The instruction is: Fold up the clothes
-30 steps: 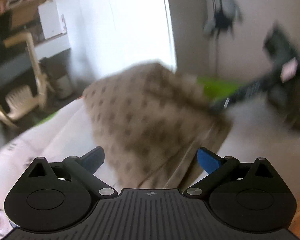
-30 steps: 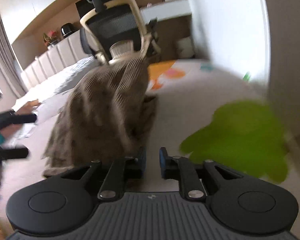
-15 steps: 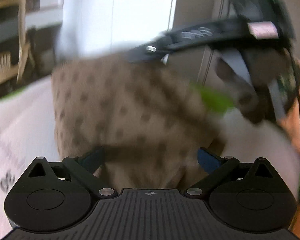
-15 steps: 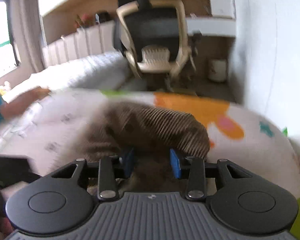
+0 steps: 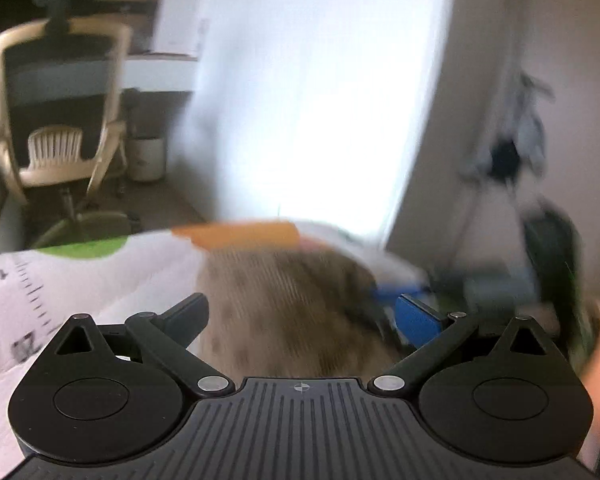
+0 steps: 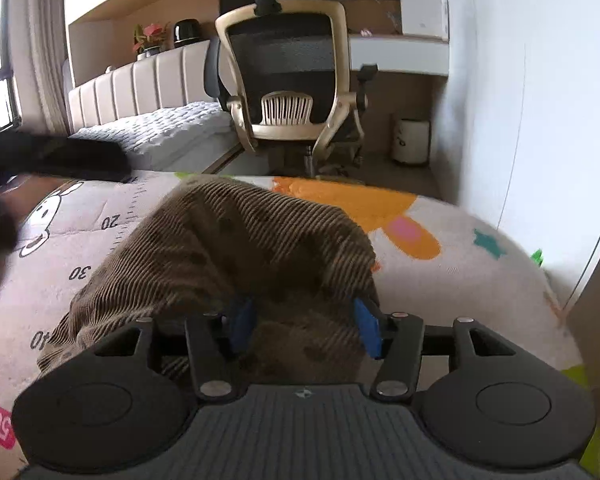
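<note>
Across the printed play mat the brown ribbed garment is being laid lengthwise away from both spread grippers, no longer held aloft.

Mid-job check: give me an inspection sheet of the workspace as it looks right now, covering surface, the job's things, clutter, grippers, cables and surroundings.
Surface: white quilted play mat printed with ruler numbers, an orange shape and a green star.
Job's things: brown ribbed spotted garment lies bunched on the mat, its near edge draped over the right gripper's fingers.
Clutter: nothing seen on the mat besides the garment.
Grippers: right gripper open, the garment between its blue pads; left gripper open wide, the garment just ahead, view blurred.
Cables: nothing seen.
Surroundings: beige-framed mesh office chair, small white bin, white padded bed, white wall.
</note>
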Demonstrator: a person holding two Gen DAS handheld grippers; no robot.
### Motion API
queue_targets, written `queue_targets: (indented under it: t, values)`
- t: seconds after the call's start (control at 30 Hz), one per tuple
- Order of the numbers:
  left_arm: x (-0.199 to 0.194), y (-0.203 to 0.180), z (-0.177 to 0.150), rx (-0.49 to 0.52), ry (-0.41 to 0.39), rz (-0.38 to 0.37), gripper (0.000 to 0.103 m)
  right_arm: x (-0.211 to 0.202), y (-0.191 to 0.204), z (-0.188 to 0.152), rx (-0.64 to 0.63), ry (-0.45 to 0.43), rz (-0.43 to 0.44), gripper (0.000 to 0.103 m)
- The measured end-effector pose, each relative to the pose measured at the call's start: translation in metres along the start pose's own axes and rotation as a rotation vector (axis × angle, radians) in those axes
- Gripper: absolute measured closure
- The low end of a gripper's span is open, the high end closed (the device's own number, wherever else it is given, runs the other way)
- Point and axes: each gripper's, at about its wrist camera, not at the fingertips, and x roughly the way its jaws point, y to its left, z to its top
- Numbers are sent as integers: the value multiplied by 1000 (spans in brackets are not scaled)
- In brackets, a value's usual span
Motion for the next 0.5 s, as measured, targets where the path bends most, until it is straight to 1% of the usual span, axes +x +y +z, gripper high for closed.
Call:
queue_targets:
  t: [0.03,0.07,0.1,0.13,0.2,0.23,0.27,0.3,0.37,0.43,0.5]
  values:
    - [12,5,7,-47,-5,-38,1,-5,2,2,-8,-15,4,40]
    - [25,11,15,-94,-8,-77,1,-11,3,4,-17,-30,8,37]
    - [42,16,21,-136,22,-132,1,-15,6,6,-25,-46,18,32]
    - [58,20,24,-175,65,-172,1,-18,10,10,-31,-64,50,22]
    - [86,22,29,-178,140,-171,1,-20,18,11,-42,-81,141,9]
    - [94,17,30,-134,165,-153,1,-16,24,8,-51,-62,179,5]
    - [101,13,31,-90,190,-135,1,-10,29,4,-60,-38,211,5]
    - [106,8,28,-53,205,-114,1,1,32,-2,-64,0,220,3]
    - [109,-3,19,32,219,-72,1,18,32,-15,-34,45,223,0]
    - [107,-16,11,120,226,-37,1,20,32,-18,-25,42,227,0]
    - [106,-21,8,159,225,-24,1,19,33,-17,-24,46,227,0]
